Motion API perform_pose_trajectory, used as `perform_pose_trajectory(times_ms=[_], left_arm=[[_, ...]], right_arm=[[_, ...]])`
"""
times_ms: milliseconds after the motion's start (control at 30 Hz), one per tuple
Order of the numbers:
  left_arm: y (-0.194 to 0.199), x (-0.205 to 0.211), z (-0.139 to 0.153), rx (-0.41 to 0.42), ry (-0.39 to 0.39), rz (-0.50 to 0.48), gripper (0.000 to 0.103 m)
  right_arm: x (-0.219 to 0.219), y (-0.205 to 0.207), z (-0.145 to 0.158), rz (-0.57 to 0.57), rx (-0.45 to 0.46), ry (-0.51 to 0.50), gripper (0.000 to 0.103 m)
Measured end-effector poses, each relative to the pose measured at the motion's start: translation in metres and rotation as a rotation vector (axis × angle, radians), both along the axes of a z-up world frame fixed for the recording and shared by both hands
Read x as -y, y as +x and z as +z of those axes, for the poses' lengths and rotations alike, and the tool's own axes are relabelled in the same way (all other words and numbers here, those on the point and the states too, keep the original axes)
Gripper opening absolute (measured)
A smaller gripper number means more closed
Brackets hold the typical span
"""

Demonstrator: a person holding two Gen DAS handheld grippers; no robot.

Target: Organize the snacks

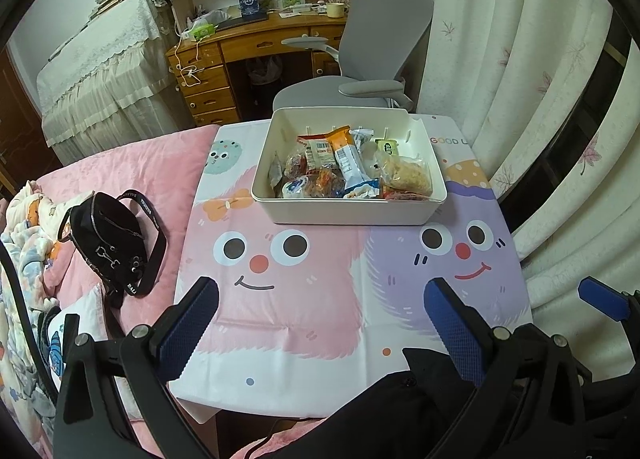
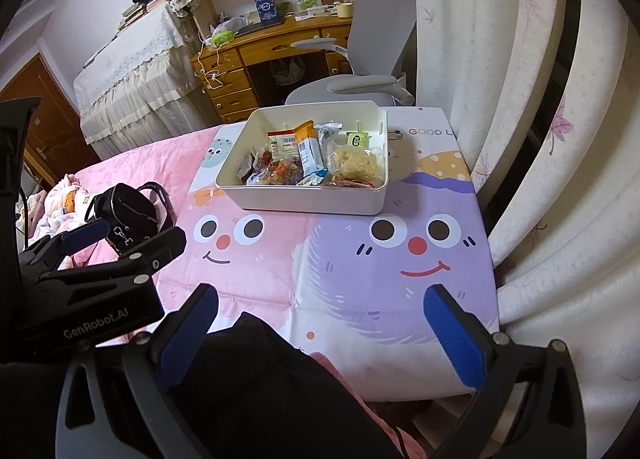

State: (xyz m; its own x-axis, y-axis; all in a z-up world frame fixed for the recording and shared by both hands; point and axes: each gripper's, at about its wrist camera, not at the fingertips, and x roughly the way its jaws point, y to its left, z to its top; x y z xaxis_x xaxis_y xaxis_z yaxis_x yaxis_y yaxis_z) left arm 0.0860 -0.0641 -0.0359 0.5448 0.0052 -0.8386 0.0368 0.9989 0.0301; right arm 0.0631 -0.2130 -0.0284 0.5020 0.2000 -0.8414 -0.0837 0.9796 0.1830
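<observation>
A cream-white rectangular plastic bin (image 1: pixel 348 207) stands on the far half of a small table covered by a pink-and-lilac cartoon-face cloth (image 1: pixel 320 323). The bin holds mixed wrapped snacks: an orange-topped white bar wrapper (image 1: pixel 343 151) leaning across the middle, a clear bag of pale crumbly pieces (image 1: pixel 406 175) against the right wall, a small green packet (image 1: pixel 387 147) behind it, and a round white cup lid (image 1: pixel 295 187) near the front left corner; the labels are too small to read. The cloth in front of the bin is bare.

The left gripper (image 1: pixel 322 319), with blue-padded black fingers (image 1: pixel 188 327), hovers low over the near edge of the cloth, jaws spread wide and empty. The right gripper (image 2: pixel 320 323) hangs beside it, likewise wide and holding nothing. A dark garment (image 2: pixel 256 387), probably the person's clothing, fills the space below its fingers.

A black zipped strap bag (image 1: pixel 108 243) lies on the pink quilt (image 1: pixel 152 167) left of the table. A grey office chair (image 1: pixel 380 59) stands behind the bin.
</observation>
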Motion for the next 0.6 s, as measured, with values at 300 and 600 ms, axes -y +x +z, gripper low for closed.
perform_pose_trajectory(times_ms=[300, 600], left_arm=[[0.0036, 0.0002, -0.0002, -0.002, 0.001, -0.003, 0.102], [0.0061, -0.0007, -0.0009, -0.004, 0.001, -0.005, 0.102]], right_arm=[[0.0004, 0.0029, -0.0019, -0.001, -0.004, 0.0, 0.103], [-0.0002, 0.003, -0.0013, -0.002, -0.006, -0.001, 0.103]])
